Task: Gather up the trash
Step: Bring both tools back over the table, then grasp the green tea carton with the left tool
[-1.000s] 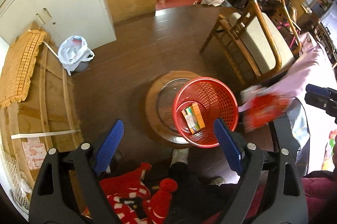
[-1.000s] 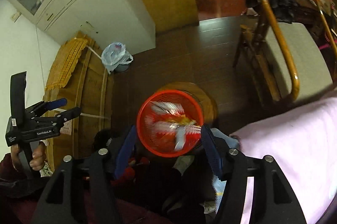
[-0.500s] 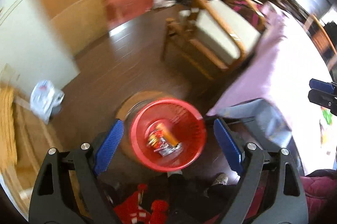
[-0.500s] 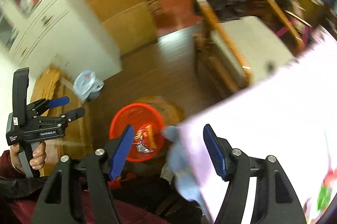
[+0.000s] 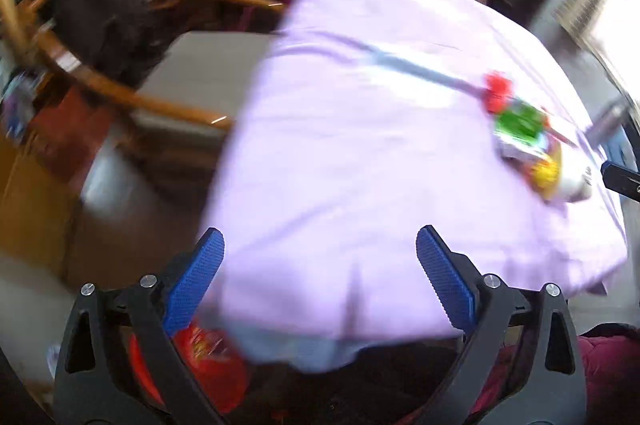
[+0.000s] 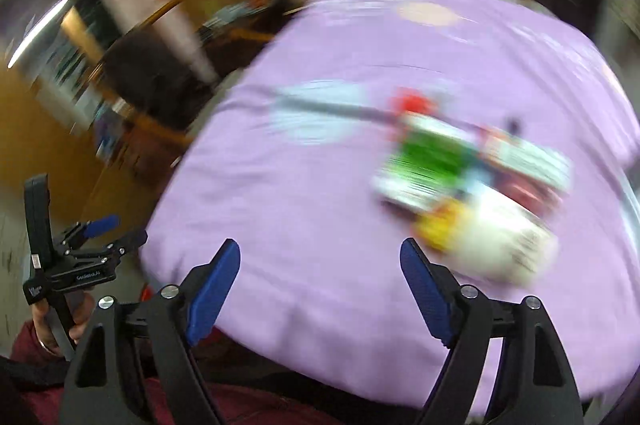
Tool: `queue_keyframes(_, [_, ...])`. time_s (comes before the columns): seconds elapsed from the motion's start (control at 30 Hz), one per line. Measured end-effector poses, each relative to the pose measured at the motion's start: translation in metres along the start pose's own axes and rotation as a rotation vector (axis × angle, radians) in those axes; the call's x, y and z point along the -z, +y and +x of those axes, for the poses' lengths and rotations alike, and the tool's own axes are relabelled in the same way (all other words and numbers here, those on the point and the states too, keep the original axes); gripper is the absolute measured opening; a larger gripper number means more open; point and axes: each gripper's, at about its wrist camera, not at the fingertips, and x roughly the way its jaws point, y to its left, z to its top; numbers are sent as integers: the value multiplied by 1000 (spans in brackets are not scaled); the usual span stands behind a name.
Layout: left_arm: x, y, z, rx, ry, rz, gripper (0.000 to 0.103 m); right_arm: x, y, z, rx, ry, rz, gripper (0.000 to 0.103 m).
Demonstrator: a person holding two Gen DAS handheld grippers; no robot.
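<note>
**Trash run: part in the basket, a pile left on the table**

Trash is sitting in a small heap on the purple tablecloth, ahead and to the right of the right gripper: something green, something yellow, a white bag, a red bit. It's all blurry, so exact items are anyone's guess. Both grippers are hanging spread wide with nothing between the pads. The left gripper is hovering at the table's near edge, and the red basket is peeking out below it with a wrapper or two inside. So some is binned, but the table heap is looking untouched. Probably around halfway, with the right gripper closest to that pile.
</note>
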Motion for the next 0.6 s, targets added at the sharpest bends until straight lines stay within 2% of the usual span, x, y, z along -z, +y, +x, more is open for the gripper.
queue_keyframes(0.2, [-35,-108,46,100,28,177,94,30,-109,-39,87,-45,230,81])
queue_keyframes(0.3, [-55,-155,67,151,45,245,94,46,-140,-53,135,-66,287,81])
queue_keyframes(0.5, [-92,-225,106,223,54,347,94,72,-174,-62,233,-78,376,82])
queue_keyframes(0.6, [-114,-255,128,217,48,368,94,85,-184,-73,281,-76,410,82])
